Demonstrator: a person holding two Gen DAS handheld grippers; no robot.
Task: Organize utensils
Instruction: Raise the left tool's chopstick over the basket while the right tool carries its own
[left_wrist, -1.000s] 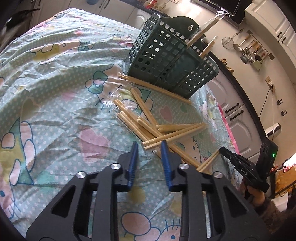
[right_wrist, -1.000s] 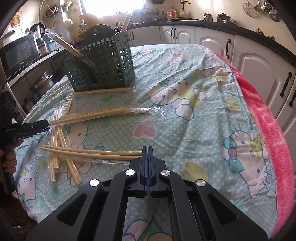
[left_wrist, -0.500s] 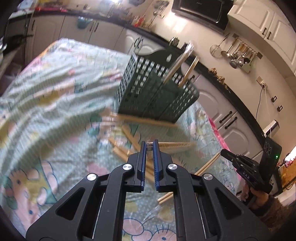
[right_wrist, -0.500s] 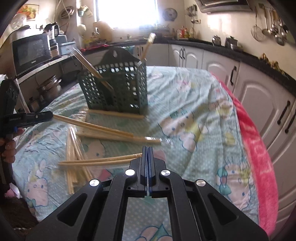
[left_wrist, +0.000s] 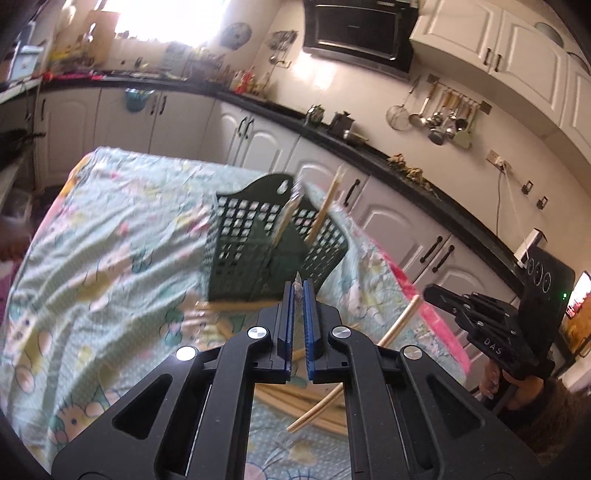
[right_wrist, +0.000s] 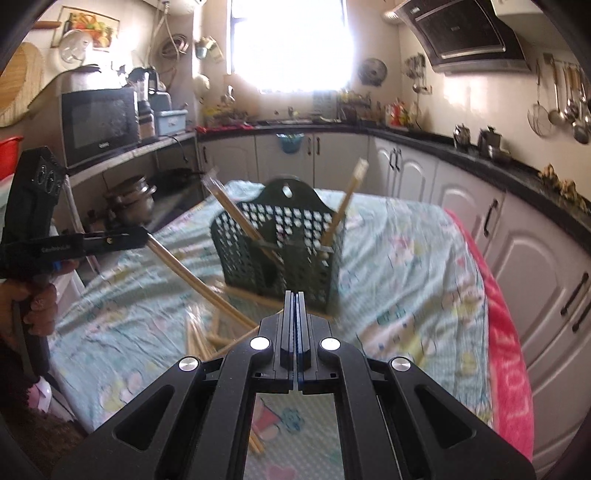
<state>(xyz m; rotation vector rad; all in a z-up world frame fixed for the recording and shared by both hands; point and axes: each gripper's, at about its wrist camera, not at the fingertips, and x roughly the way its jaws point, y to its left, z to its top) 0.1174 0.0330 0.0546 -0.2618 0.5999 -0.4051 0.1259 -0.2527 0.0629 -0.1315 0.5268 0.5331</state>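
Observation:
A dark green slotted basket (left_wrist: 255, 254) (right_wrist: 295, 254) stands on the patterned tablecloth (left_wrist: 110, 266), with two wrapped chopstick pairs (right_wrist: 343, 206) leaning in it. My left gripper (left_wrist: 298, 291) is shut on the end of a wrapped chopstick pair (right_wrist: 199, 284); a bit of clear wrap pokes out between its jaws. From the right wrist it shows at the left (right_wrist: 142, 236), raised above the table. My right gripper (right_wrist: 294, 297) is shut on another pair (left_wrist: 395, 328), which hangs slanting from its tip (left_wrist: 430, 293). Several loose chopsticks (right_wrist: 195, 332) lie in front of the basket.
A pink towel (right_wrist: 506, 350) hangs over the table's right edge. White cabinets under a black counter (left_wrist: 424, 177) wrap around the room. A microwave (right_wrist: 99, 125) and pots (right_wrist: 129, 199) sit on shelves at the left. A hand (right_wrist: 33, 310) grips the left tool.
My left gripper closed on a chopstick pair and lifted it. The right gripper, shut throughout, rose with its pair too. Both views now look down on the basket from higher up.

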